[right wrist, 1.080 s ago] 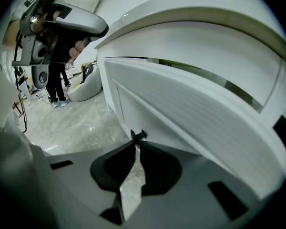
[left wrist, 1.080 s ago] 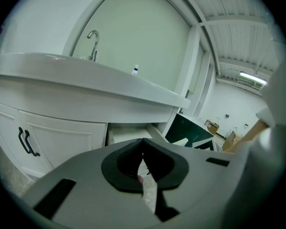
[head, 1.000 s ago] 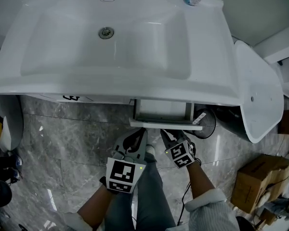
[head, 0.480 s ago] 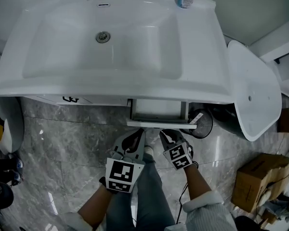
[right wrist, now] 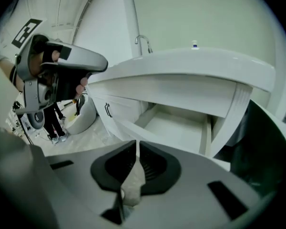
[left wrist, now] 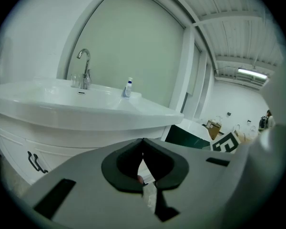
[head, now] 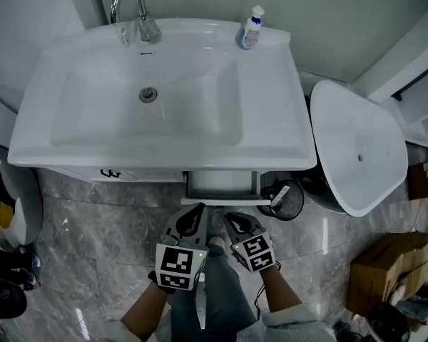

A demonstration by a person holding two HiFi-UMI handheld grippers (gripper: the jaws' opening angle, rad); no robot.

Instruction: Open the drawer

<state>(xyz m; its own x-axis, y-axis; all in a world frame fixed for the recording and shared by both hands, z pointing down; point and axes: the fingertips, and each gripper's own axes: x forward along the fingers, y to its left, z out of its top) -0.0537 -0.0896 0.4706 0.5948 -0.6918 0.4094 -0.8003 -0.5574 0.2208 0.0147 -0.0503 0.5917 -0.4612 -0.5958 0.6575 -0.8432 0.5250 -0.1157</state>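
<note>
— Left tool (head: 197, 216) is pinched shut with nothing in it. The right tool (head: 230, 219) just beside it is the same, tips together and empty. Both hang near the front of the drawer (head: 221, 184), and neither has hold of it.

— Where's the drawer sitting?

— Under the front lip of the basin (head: 271, 137), right of centre and pulled out toward the person. The right gripper view looks straight into it: bare white bottom, nothing inside that I can make out.

— So the job's done?

— Looks it to me, though it may have more travel left.

— How would it handle?

— Light, I'd reckon. It's an empty, stiff box, most likely on runners, so a steady straight pull should do. The finish is glossy, so pads could slip on it.

— And where to take hold?

— The front panel (head: 225, 202). I see no pull on it, unlike the cabinet door (head: 143, 174) alongside with its dark handle (head: 110, 172). I'd hook the panel's top edge near the middle so the drawer doesn't skew. Mind the bin (head: 282, 198) close by on the floor (head: 93, 234).
</note>
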